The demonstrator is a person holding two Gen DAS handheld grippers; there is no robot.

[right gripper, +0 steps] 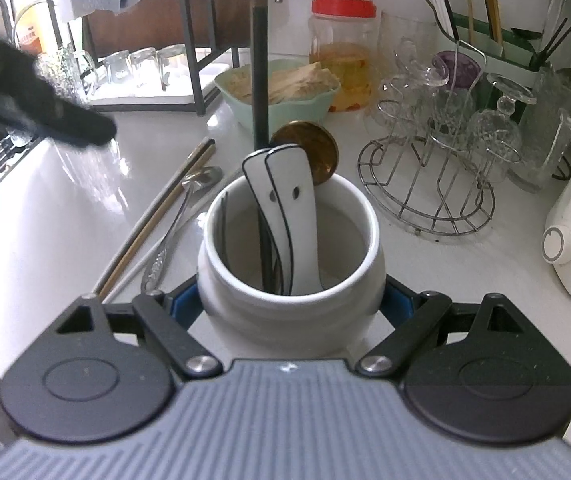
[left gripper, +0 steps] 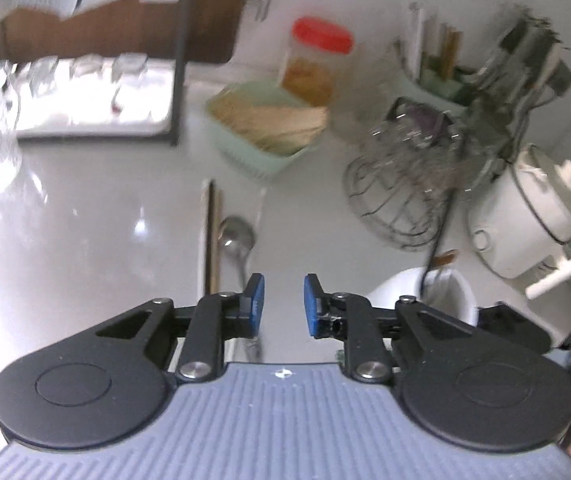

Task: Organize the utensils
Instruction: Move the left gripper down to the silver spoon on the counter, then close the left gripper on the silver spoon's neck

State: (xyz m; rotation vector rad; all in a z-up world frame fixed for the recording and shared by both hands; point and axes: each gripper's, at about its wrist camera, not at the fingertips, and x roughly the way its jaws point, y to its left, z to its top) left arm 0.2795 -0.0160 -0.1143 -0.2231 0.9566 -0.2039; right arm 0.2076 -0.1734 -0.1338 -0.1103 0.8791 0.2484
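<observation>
Just left of the left gripper (left gripper: 284, 304), whose spread jaws held nothing, a spoon (left gripper: 238, 236) and chopsticks (left gripper: 210, 236) lay on the counter (left gripper: 85, 220). The right gripper (right gripper: 291, 304) clamped the white jar (right gripper: 291, 280), spoons (right gripper: 285, 200) standing inside.

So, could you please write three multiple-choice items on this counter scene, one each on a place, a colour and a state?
1. Where do the chopsticks lie?
A. Inside the jar
B. On the counter, left of the jar
C. In the wire rack

2. What colour is the plastic container's lid?
A. Red
B. Blue
C. Yellow

3. How does the right gripper stand?
A. Open, clear of everything
B. Shut on the white jar
C. Shut on a spoon

Answers: B, they rest flat on the counter; A, the lid is bright red; B, its pads press the jar's sides.
</observation>
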